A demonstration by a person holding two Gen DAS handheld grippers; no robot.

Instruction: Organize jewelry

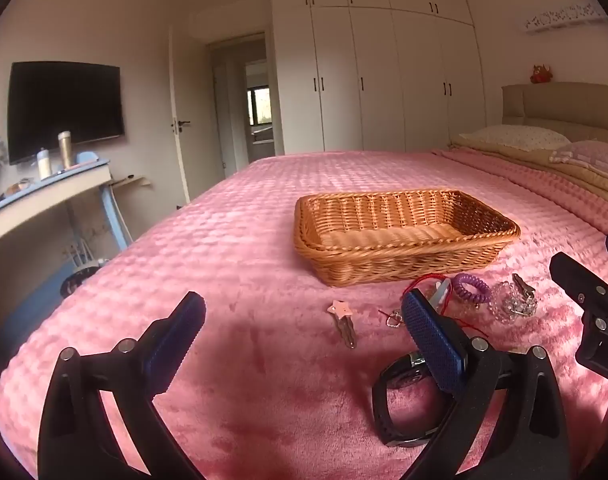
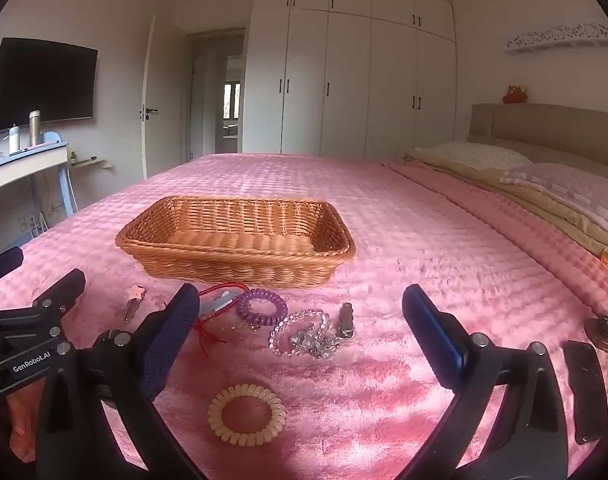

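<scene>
Both hand-held grippers wide, nothing held — left hand-held gripper [image 1: 304,344] over the black watch [image 1: 399,400], right hand-held gripper [image 2: 300,344] above the cream coil tie [image 2: 246,414]. Crystal bracelet [image 2: 304,334], purple coil [image 2: 260,306], red cord [image 2: 214,312] clustered just beyond; basket [image 2: 236,264] empty behind. Risk: plush bedspread [image 2: 383,380] snagging pads, tangled pieces lifting together.

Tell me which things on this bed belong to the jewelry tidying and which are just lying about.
For the job:
wicker basket, empty
purple coil bracelet
cream coil bracelet
clear bead bracelet
red cord
black watch

Just lying about:
key with star-shaped head
pillows
television
</scene>
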